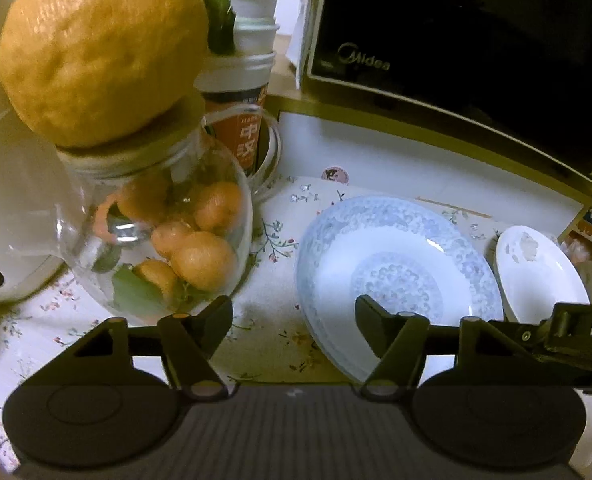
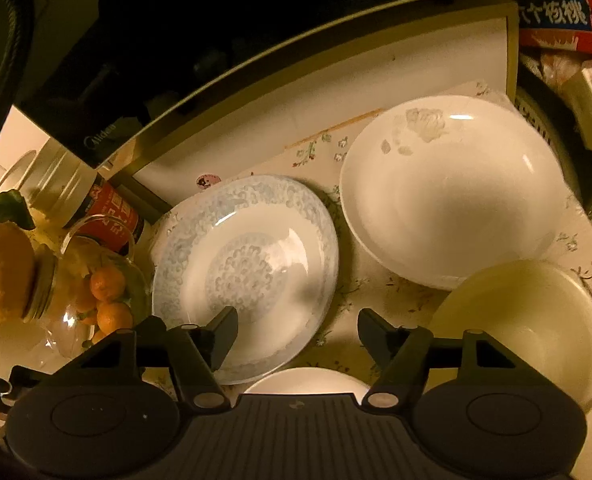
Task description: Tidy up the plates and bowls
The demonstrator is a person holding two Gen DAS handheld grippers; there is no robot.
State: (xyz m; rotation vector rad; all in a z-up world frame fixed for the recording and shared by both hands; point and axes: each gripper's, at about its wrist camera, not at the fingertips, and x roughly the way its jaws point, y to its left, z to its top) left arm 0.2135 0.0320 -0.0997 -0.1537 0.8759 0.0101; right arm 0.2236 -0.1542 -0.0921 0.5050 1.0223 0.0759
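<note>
We see the black Midea microwave [image 2: 143, 60] behind; below it lie the blue-patterned round china plate [image 2: 251, 264] and plain white plate [image 2: 452, 200]. Our left gripper [image 1: 293, 312] and right gripper [image 2: 296, 326] hover, fingers apart, holding nothing.

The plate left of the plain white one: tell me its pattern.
Pale blue scrollwork on white, ringing the rim and centre of the patterned plate; clearest in the right wrist view.

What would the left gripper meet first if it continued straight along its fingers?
Probably the tablecloth just left of the blue-patterned plate; the left gripper stands open over that gap, though depth is unclear.
</note>
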